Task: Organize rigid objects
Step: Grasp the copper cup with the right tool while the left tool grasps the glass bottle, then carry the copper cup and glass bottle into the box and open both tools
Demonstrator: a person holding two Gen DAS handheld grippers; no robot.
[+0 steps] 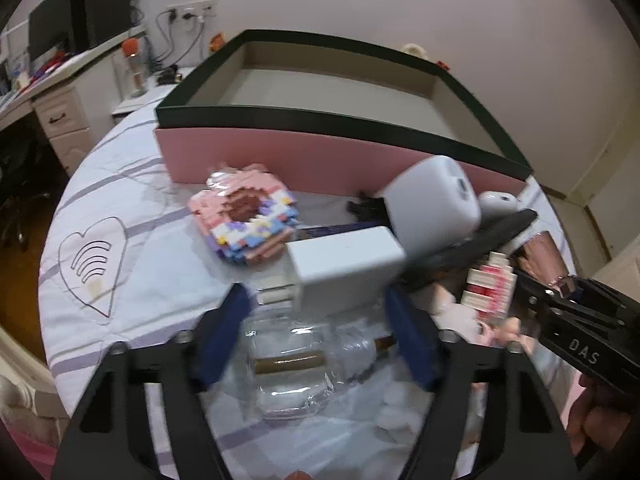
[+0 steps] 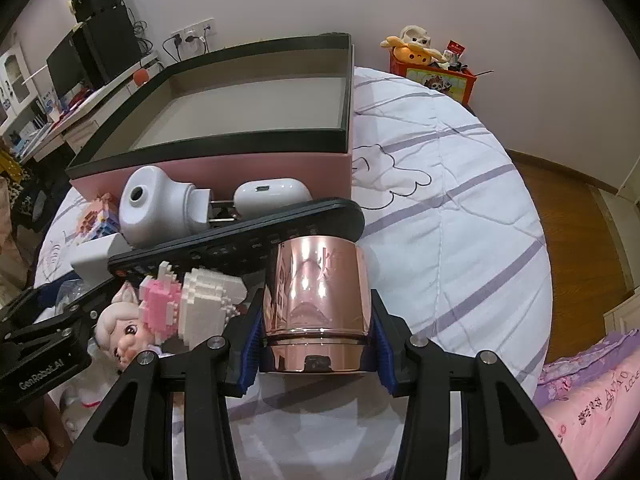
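We grip the cup on the bed.
Our right gripper (image 2: 318, 340) is clamped on the rose-gold cup (image 2: 316, 300), blue pads against both its sides. Our left gripper (image 1: 320, 332) stands half open around the white adapter (image 1: 344, 268), above a clear plastic package (image 1: 296, 368). Behind lie a black remote (image 2: 240, 236) and the pink box (image 2: 224, 168).

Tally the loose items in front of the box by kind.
Building-block models: 2, the donut and the pink-and-white figure
White electronics: 3, the camera, earbud case and charger block
Remote control: 1
Rose-gold cup: 1
Doll: 1
Clear bottle: 1
Total: 9
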